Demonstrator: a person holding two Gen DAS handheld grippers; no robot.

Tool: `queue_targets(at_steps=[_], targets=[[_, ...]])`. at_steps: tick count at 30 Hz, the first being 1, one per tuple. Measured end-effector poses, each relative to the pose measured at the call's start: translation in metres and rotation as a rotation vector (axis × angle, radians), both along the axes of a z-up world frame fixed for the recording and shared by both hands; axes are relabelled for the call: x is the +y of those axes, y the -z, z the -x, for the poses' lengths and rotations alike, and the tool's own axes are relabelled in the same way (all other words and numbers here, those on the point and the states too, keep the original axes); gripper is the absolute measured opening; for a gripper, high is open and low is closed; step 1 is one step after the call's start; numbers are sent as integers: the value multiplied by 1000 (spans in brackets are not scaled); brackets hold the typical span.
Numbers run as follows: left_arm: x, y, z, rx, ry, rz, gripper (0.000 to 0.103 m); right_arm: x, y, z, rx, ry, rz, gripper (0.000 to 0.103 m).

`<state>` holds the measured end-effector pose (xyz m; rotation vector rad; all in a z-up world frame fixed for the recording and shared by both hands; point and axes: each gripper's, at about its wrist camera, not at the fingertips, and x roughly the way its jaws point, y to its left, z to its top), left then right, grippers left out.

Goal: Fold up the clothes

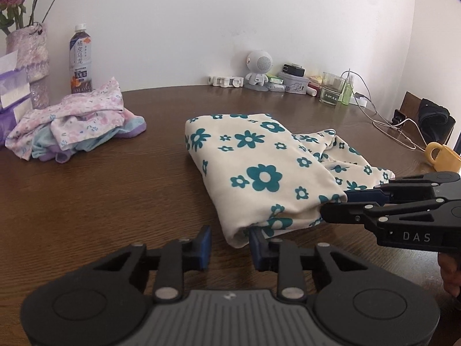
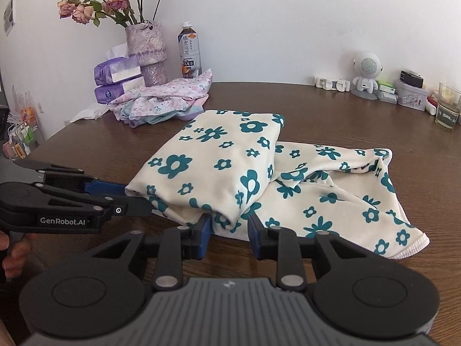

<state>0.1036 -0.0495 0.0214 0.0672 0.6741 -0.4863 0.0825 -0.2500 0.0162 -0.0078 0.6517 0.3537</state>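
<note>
A cream cloth with teal flowers [image 1: 253,155] [image 2: 207,158] lies partly folded on the brown table [image 1: 100,201], one thick folded layer over a looser spread layer. My left gripper [image 1: 230,248] [image 2: 138,199] is at the fold's near left corner. Its jaws stand apart: the corner touches only the right finger, and bare wood shows in the rest of the gap. My right gripper [image 2: 229,232] [image 1: 334,204] is at the near right corner of the fold, with the bunched fabric filling the space between its blue pads.
A crumpled pile of pastel clothes [image 1: 77,121] [image 2: 161,103] sits at the back left by a vase [image 2: 147,52], a bottle [image 2: 190,52] and tissue packs [image 2: 118,80]. A small white robot figure [image 2: 366,72], boxes, a glass [image 2: 446,109], cables and a yellow mug [image 1: 443,155] line the far right.
</note>
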Motion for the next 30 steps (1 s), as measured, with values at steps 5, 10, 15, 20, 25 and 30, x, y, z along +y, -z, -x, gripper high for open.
queue_targets(at_steps=[5,10,15,20,25,30], targets=[[-4,2,3,-39,30,-38,5,-3,4,-2,8,-3,-19,10],[-4,1,4,-39,19,-33,9,-7,6,-3,17,0,-45,12],[-6,0,5,-42,28,-32,14,-7,5,-2,11,0,-49,15],[-5,0,4,-52,36,-51,5,-5,6,-4,17,1,-53,14],[-3,-1,6,-75,41,-79,4,0,5,-7,19,-7,-53,14],[1,-3,9,-101,38,-108,4,3,5,-10,23,-27,-57,14]])
